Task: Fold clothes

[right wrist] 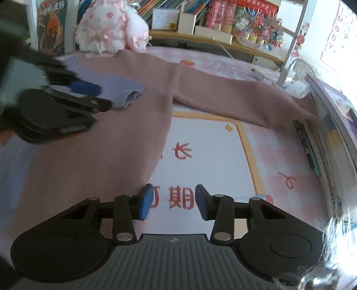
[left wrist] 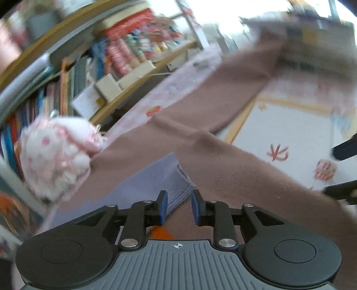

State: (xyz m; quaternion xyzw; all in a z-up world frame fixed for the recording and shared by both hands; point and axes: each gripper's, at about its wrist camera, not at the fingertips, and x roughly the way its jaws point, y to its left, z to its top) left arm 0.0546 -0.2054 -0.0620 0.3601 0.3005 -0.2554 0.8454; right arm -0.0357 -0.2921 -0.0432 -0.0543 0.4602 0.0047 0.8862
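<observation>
A mauve-brown sweater (left wrist: 234, 169) (right wrist: 100, 138) lies spread flat on a printed mat, one sleeve (right wrist: 234, 96) stretched out to the right. A lavender ribbed cuff (left wrist: 160, 178) (right wrist: 125, 91) rests on the sweater's body. My left gripper (left wrist: 178, 206) hovers low over the sweater beside that cuff's edge, jaws slightly apart with nothing pinched; it shows blurred in the right wrist view (right wrist: 98, 96). My right gripper (right wrist: 173, 201) stands open over the mat just off the sweater's hem, with nothing between its fingers.
A pink-and-white plush toy (left wrist: 55, 156) (right wrist: 107, 29) sits at the sweater's far left corner. Shelves of books and boxes (right wrist: 200, 20) line the back. The printed mat (right wrist: 212, 151) lies bare at the right, with a row of books (right wrist: 312, 145) along its right edge.
</observation>
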